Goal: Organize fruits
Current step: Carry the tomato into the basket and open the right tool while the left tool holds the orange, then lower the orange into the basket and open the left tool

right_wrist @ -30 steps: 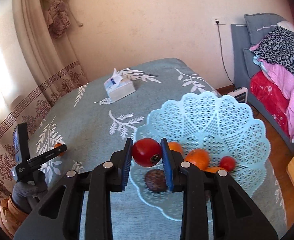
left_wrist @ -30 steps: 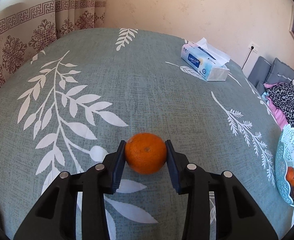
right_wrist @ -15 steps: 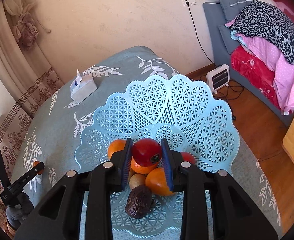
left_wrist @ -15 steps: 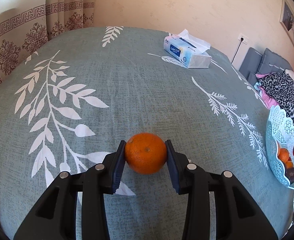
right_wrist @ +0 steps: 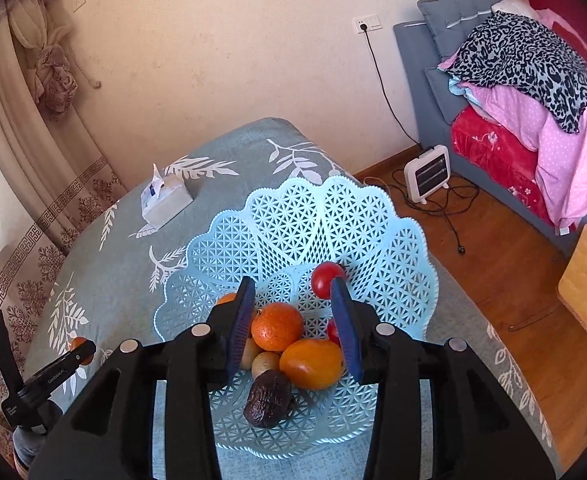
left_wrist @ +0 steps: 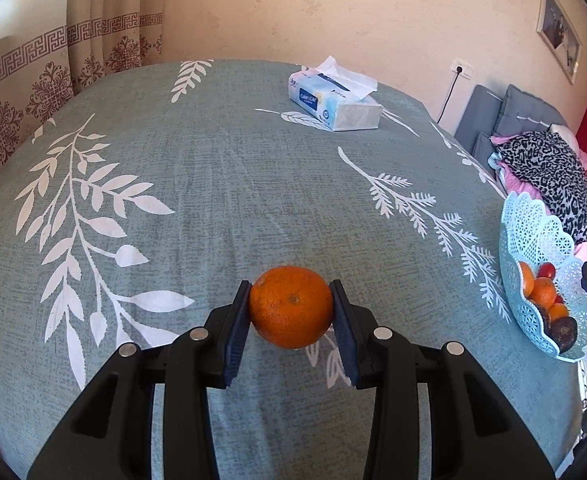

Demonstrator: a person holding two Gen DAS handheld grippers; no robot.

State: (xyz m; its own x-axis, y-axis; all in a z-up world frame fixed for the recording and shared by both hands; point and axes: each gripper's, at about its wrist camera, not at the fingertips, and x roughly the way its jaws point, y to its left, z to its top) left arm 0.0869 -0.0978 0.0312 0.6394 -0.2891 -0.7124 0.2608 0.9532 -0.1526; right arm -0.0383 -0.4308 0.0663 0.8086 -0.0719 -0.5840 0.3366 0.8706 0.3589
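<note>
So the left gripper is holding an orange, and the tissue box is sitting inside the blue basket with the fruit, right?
Not quite. The left gripper does hold the orange, but the tissue box is not in the blue basket. It sits on the leaf-patterned tablecloth, apart from the basket. The right wrist view shows this plainly.

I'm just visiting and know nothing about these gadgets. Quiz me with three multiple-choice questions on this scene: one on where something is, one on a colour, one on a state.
1. Where is the tissue box?
A. inside the basket
B. on the leaf-print cloth
C. on the floor

2. What colour is the basket?
A. light blue
B. brown
C. black

3. What is the left gripper doing?
A. holding nothing
B. clamping an orange
C. clamping a tissue

Answers: 1 B, it sits on the cloth; 2 A, its lattice wall is pale blue; 3 B, both pads press the orange.
</note>
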